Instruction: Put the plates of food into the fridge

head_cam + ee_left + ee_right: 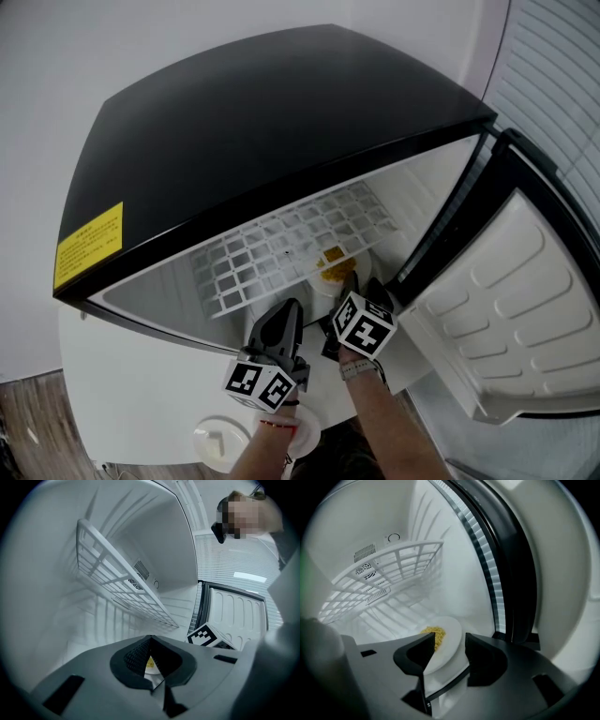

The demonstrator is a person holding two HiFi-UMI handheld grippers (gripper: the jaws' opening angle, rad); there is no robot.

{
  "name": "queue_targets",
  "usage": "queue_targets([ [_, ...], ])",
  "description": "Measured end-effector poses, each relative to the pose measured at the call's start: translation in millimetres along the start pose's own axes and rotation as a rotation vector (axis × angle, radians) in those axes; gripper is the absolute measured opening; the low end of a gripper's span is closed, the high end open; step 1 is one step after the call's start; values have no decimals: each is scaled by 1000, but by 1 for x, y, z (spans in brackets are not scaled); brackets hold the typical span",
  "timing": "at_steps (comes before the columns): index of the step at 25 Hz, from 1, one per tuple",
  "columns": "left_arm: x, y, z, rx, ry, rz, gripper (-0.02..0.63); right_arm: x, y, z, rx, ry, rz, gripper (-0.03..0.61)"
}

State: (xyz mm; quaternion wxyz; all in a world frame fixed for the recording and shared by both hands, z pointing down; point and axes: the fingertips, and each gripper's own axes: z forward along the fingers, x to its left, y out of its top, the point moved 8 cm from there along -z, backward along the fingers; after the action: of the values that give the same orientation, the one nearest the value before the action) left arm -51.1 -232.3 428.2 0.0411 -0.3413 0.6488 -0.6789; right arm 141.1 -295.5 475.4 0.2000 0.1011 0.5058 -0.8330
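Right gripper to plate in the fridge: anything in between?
Nothing visible. The right gripper has its jaws apart, with the near rim of the plate between them and the pads not pressing on it. The shelf sits higher up, clear of that gap.

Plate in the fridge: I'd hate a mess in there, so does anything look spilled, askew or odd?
Nothing stands out. The plate lies inside the fridge under the wire shelf, its yellow food all on it, none spilled. Its slant in the right gripper view may be the camera's.
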Motion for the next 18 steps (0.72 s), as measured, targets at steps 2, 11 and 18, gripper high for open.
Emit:
queue_targets([
  [2,0,1,-1,-2,3,-1,6,1,1,-3,-12,20,-16,179],
  [11,-9,3,-12,3,10,-3,6,17,2,-34,-64,149,-173,179],
  [18,-19,12,-25,-4,-3,16,6,25,9,-72,-135,250,-271,178],
])
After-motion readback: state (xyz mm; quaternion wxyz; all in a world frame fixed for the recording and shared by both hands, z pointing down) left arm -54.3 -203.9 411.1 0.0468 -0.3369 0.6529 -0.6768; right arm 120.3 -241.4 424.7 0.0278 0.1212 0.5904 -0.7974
